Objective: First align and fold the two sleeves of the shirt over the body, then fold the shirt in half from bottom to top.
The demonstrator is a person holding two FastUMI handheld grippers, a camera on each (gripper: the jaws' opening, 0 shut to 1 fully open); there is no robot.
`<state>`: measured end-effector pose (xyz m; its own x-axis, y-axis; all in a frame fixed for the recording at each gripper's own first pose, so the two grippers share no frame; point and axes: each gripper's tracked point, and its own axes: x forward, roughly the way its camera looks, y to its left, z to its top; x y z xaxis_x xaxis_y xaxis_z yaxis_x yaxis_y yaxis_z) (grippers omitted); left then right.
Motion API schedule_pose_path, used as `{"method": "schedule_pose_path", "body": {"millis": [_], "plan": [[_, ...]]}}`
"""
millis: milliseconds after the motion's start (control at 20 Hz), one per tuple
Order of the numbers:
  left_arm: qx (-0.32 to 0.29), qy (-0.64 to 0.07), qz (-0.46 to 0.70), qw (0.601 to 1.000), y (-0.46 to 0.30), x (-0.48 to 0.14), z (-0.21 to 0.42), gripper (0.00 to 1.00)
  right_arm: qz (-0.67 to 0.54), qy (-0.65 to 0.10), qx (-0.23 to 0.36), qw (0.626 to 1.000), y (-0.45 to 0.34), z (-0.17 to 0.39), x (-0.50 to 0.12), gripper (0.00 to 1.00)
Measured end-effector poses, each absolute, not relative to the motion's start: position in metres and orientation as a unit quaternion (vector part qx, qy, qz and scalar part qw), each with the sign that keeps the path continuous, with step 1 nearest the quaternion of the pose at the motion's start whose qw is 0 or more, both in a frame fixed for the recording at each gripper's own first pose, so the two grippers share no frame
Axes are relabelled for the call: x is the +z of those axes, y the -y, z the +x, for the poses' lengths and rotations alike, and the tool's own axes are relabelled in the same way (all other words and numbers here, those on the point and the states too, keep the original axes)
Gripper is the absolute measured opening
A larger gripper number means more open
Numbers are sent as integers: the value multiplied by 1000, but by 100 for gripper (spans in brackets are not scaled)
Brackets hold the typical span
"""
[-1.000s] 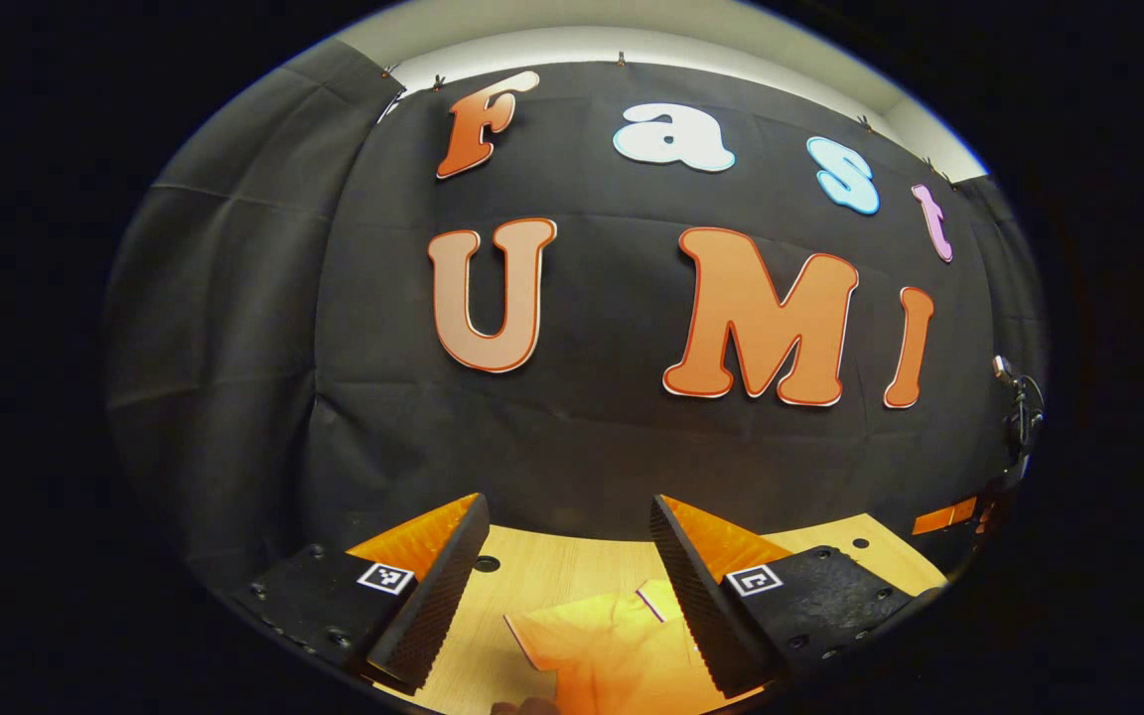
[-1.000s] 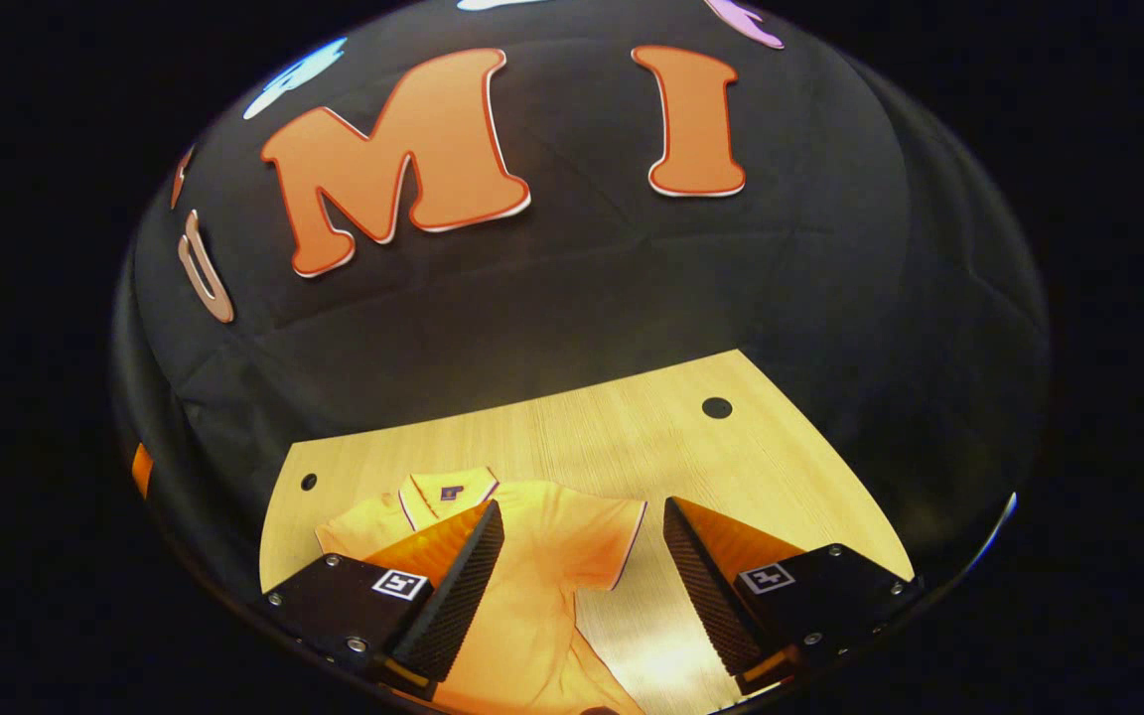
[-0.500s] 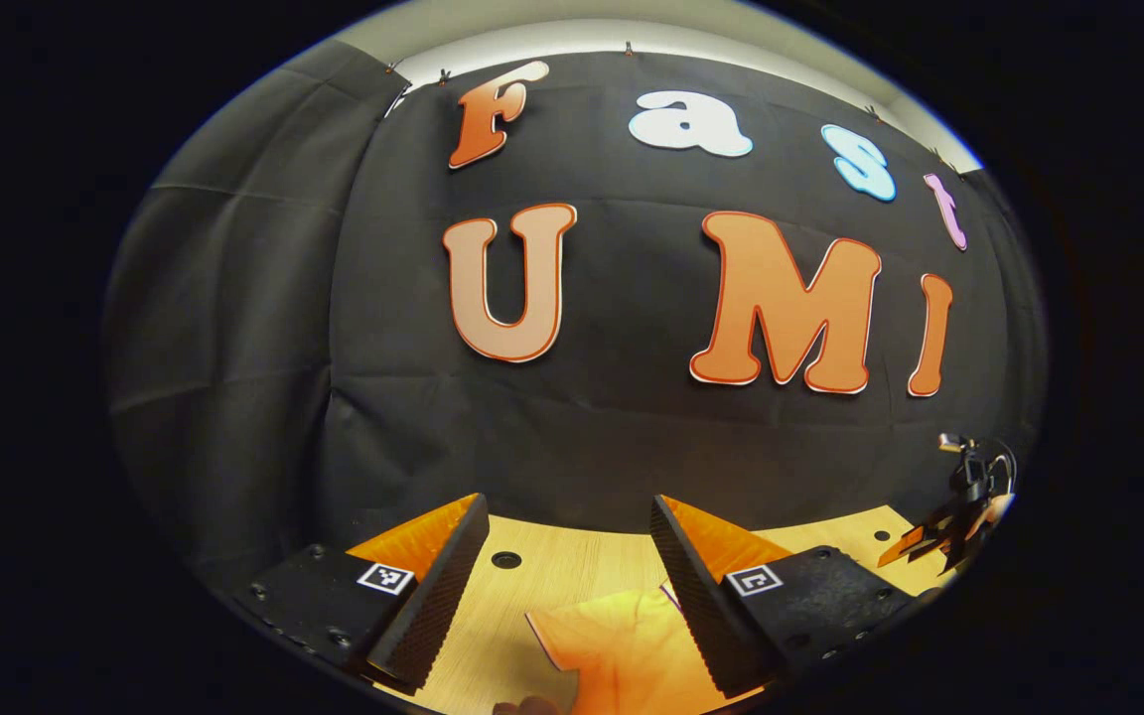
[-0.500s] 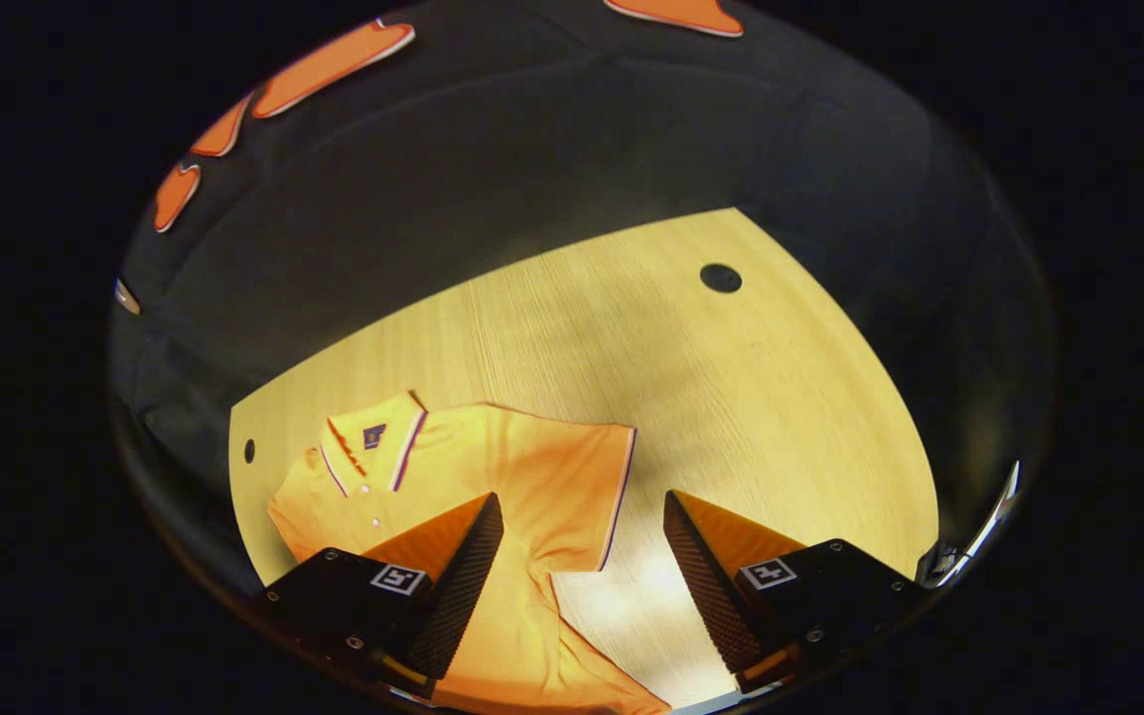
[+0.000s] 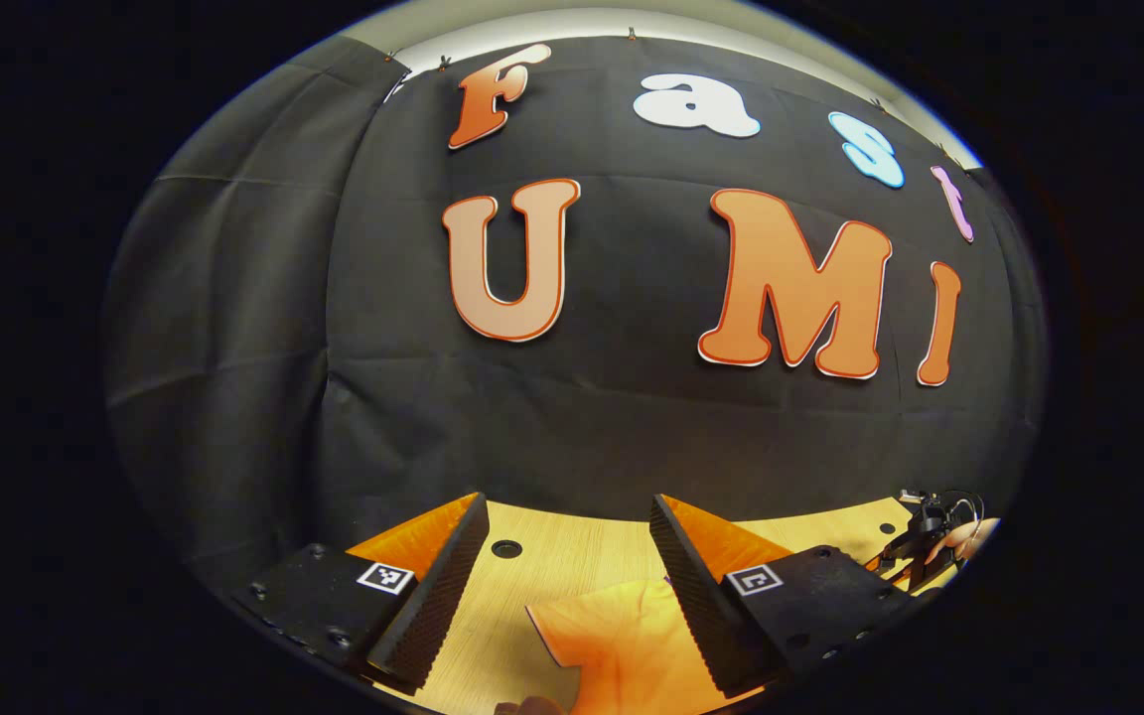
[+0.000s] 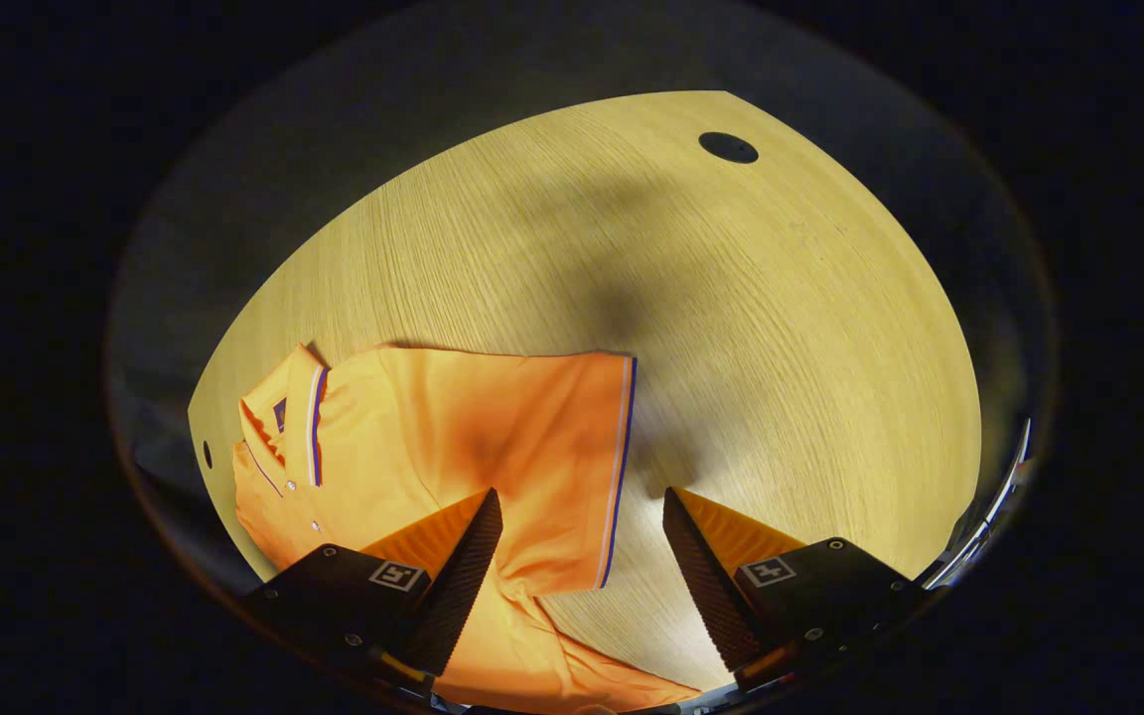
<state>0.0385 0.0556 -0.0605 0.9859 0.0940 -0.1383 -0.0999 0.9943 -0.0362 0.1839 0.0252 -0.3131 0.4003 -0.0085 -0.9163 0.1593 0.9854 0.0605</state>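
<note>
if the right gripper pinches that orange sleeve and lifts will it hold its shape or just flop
Probably flop: the sleeve lies flat on the table with soft creases, like thin knit, so it should drape from the pinch. It looks light, so the rest of the shirt may drag along. The right gripper is open above the sleeve hem; a pinch near that striped edge seems likeliest to hold.

Your surface: a light wood-grain table (image 6: 781,328) with round dark holes, carrying one orange polo shirt (image 6: 453,437) lying flat, sleeve spread out.
</note>
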Motion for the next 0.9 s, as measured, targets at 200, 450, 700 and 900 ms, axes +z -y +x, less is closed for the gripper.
{"method": "schedule_pose_path", "body": {"millis": [200,450,700,900], "plan": [[54,-84,-22,995,-60,-73,41,98,64,-552,-51,830,-28,186,-321,99],[51,-87,-31,994,-63,-77,41,98,76,-557,-65,824,-30,191,-328,99],[58,-88,-28,994,-69,-79,44,98,38,-554,-79,828,-24,191,-328,94],[64,-93,-30,993,-73,-82,43,98,33,-544,-77,835,-31,193,-333,65]]}}
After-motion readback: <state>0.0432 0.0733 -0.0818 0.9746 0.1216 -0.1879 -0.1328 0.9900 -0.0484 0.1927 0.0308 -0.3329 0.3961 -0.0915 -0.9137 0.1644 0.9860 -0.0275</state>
